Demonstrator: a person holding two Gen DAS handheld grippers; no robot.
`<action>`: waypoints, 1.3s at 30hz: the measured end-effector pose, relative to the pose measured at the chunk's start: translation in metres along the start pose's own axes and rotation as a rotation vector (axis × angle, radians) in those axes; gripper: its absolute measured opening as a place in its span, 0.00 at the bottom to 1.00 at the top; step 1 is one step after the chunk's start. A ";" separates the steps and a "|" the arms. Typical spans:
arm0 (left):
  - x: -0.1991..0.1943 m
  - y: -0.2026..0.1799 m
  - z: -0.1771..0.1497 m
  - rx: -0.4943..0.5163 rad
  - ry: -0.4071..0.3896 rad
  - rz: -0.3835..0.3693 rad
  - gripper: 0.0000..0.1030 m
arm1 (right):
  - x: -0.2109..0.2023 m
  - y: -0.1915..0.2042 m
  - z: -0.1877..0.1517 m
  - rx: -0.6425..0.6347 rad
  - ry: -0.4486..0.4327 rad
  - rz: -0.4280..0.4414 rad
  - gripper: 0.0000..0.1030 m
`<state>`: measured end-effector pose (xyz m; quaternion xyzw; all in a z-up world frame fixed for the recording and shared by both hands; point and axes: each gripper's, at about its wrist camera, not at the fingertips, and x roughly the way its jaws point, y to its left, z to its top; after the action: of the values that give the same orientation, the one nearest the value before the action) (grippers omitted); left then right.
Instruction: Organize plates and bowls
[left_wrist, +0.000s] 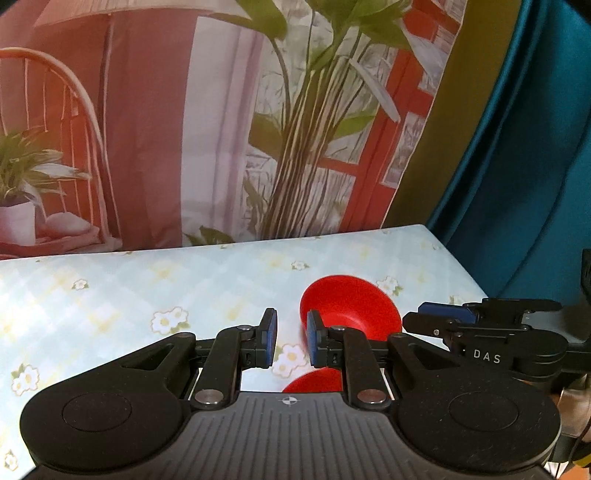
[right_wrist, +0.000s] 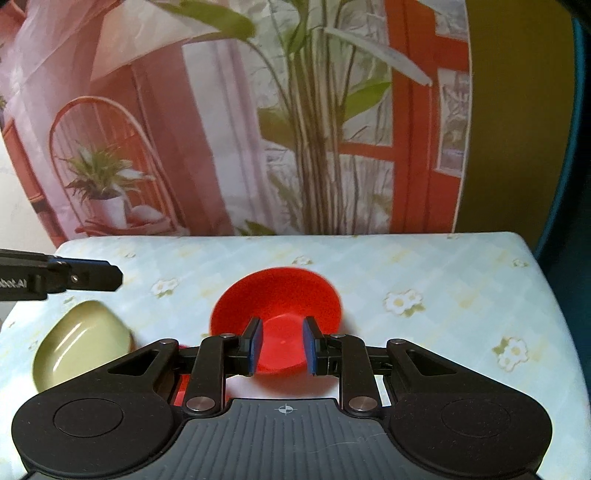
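Observation:
A red bowl (right_wrist: 280, 299) sits on the flowered tablecloth, tilted toward me in the right wrist view. My right gripper (right_wrist: 282, 347) is open, its blue pads to either side of the bowl's near rim, nothing clamped. In the left wrist view the same red bowl (left_wrist: 351, 306) lies just right of my left gripper (left_wrist: 291, 338), which is open and empty. A second red piece (left_wrist: 314, 380) shows below the left fingers. A pale green dish (right_wrist: 83, 341) lies at the left in the right wrist view. The right gripper (left_wrist: 439, 314) reaches in from the right in the left wrist view.
The table (right_wrist: 443, 273) has a light blue cloth with white flowers. A printed backdrop (right_wrist: 258, 129) of plants and a red door hangs right behind its far edge. A teal curtain (left_wrist: 524, 147) hangs at the right. The left gripper's tip (right_wrist: 92, 277) enters at left.

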<state>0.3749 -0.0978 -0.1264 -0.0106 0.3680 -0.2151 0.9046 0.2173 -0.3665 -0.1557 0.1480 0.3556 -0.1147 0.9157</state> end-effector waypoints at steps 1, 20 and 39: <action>0.002 -0.001 0.001 0.000 0.002 -0.001 0.18 | 0.001 -0.002 0.001 0.002 -0.001 -0.005 0.21; 0.040 0.007 0.001 -0.048 0.070 -0.009 0.18 | 0.016 -0.031 -0.002 0.063 -0.006 -0.016 0.27; 0.091 -0.007 -0.003 -0.034 0.161 -0.025 0.24 | 0.043 -0.032 -0.007 0.129 0.022 -0.001 0.33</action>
<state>0.4284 -0.1398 -0.1878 -0.0130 0.4430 -0.2201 0.8690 0.2340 -0.3985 -0.1963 0.2076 0.3578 -0.1364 0.9001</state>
